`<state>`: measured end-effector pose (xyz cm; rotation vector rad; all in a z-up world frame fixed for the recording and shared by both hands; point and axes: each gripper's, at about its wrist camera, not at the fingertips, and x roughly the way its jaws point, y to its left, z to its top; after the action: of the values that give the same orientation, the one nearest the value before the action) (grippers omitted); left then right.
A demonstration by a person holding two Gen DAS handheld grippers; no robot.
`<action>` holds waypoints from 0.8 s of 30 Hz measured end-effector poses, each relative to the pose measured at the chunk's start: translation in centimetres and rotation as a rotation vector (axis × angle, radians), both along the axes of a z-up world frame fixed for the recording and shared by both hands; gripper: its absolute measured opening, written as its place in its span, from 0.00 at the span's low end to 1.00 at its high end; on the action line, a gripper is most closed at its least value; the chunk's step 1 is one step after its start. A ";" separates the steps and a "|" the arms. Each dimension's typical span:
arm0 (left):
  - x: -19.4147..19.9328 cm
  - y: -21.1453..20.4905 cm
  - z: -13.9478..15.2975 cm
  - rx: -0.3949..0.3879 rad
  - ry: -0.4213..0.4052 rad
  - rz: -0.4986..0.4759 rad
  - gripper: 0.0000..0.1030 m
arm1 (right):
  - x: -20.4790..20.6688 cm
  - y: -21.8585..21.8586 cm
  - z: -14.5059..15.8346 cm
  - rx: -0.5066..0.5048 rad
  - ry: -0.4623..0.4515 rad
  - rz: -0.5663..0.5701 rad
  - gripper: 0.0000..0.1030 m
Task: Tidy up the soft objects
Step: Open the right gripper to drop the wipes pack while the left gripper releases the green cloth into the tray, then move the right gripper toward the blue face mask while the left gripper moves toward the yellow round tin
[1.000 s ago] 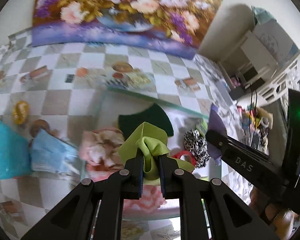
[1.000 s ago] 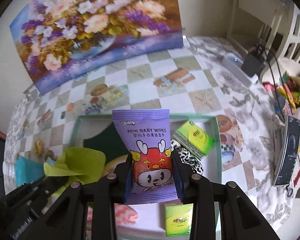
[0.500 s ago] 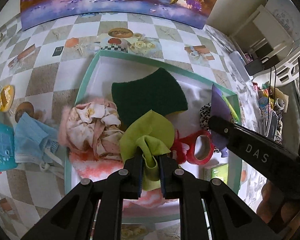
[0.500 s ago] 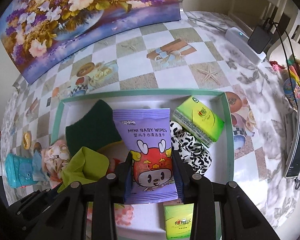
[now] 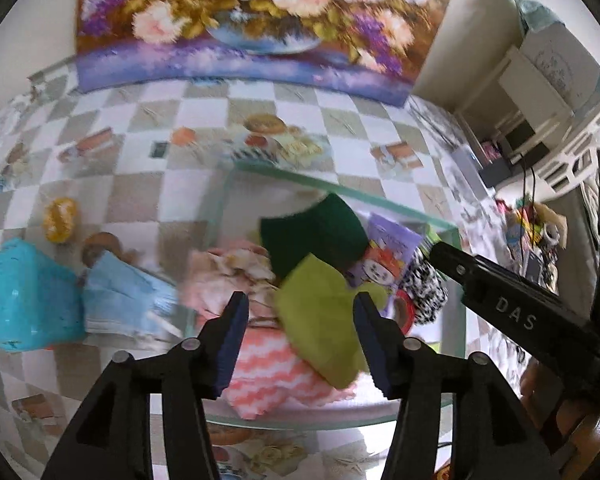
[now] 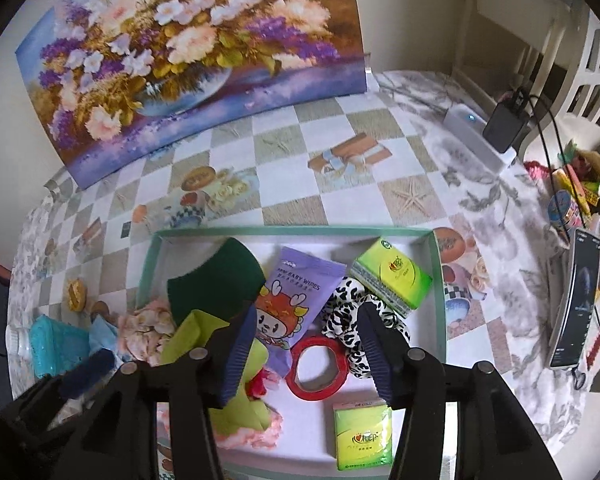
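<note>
A shallow green-rimmed tray (image 6: pixel 439 280) (image 5: pixel 340 190) lies on the checkered tablecloth. In it lie a lime green cloth (image 5: pixel 320 316) (image 6: pixel 188 336), a purple baby wipes pack (image 6: pixel 296 300) (image 5: pixel 384 252), a dark green sponge (image 6: pixel 212 280) (image 5: pixel 312 236), a floral cloth (image 5: pixel 228 272), a pink zigzag cloth (image 5: pixel 268 376), a leopard-print scrunchie (image 6: pixel 360 320), red tape (image 6: pixel 318 364) and two green tissue packs (image 6: pixel 392 276). My left gripper (image 5: pixel 298 344) is open and empty above the lime cloth. My right gripper (image 6: pixel 306 356) is open and empty above the wipes and tape.
A blue face mask (image 5: pixel 120 300) and a turquoise bottle (image 5: pixel 28 300) lie left of the tray. A flower painting (image 6: pixel 196 56) leans on the back wall. A power strip with a charger (image 6: pixel 484 136), a phone (image 6: pixel 576 300) and clutter sit at the right.
Both grippers have opened. The left let go of the lime cloth and the right let go of the wipes pack; both now lie in the tray. Both grippers have pulled back.
</note>
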<state>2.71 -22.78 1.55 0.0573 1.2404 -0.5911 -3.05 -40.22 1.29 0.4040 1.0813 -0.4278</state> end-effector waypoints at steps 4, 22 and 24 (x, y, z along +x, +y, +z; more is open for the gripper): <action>0.7 1.4 0.5 0.029 -0.042 0.057 0.70 | 0.0 0.2 0.3 -0.010 0.000 0.004 0.59; 3.0 6.4 1.2 0.128 -0.131 0.167 0.93 | 1.3 3.1 1.4 -0.046 -0.038 0.081 1.00; 3.5 8.0 2.1 0.132 -0.155 0.190 0.93 | 2.0 4.7 1.7 -0.024 -0.065 0.143 1.00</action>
<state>6.19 -14.75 3.67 0.0927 1.1184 -0.3329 -1.09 -35.55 3.00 0.3152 1.0332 -0.2989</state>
